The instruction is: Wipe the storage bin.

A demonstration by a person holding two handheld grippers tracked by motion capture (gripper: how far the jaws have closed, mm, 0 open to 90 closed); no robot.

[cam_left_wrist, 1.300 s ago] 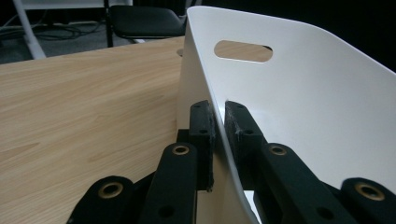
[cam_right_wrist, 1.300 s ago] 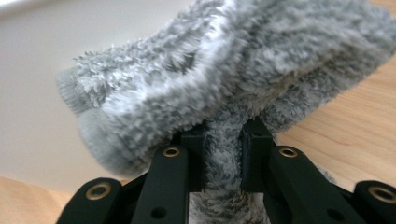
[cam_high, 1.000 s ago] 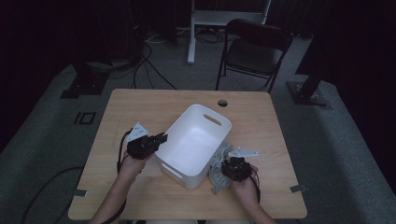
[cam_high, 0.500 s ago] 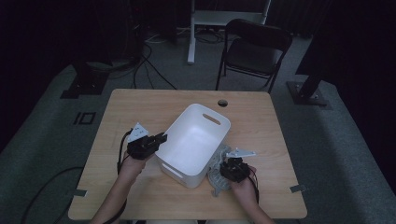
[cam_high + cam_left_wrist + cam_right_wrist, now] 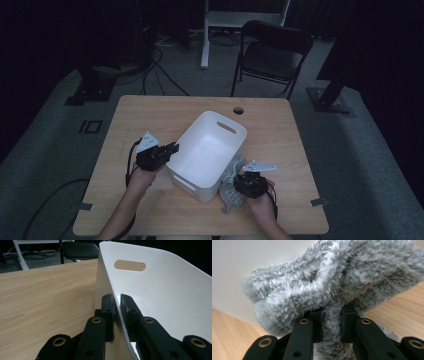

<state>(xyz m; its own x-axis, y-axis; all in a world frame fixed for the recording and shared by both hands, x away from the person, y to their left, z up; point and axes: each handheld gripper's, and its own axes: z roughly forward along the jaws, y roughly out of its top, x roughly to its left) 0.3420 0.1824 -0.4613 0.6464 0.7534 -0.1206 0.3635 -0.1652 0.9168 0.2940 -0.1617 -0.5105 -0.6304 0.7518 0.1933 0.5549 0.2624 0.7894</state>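
Note:
A white plastic bin (image 5: 207, 147) with slotted handles sits in the middle of the wooden table. My left gripper (image 5: 170, 149) is shut on its left rim (image 5: 117, 307), one jaw outside the wall and one inside. A fluffy grey fabric piece (image 5: 231, 182) lies on the table against the bin's right side. My right gripper (image 5: 241, 186) is shut on that grey fabric (image 5: 332, 290), which bunches up in front of the jaws and rests against the bin's white wall (image 5: 249, 260).
The table (image 5: 150, 115) has a round cable hole (image 5: 238, 109) near its far edge. A black folding chair (image 5: 272, 52) stands behind the table. Stands and cables lie on the dark floor at the back left.
The right gripper has shifted slightly with the grey fabric beside the bin. The left gripper and the bin have stayed in place.

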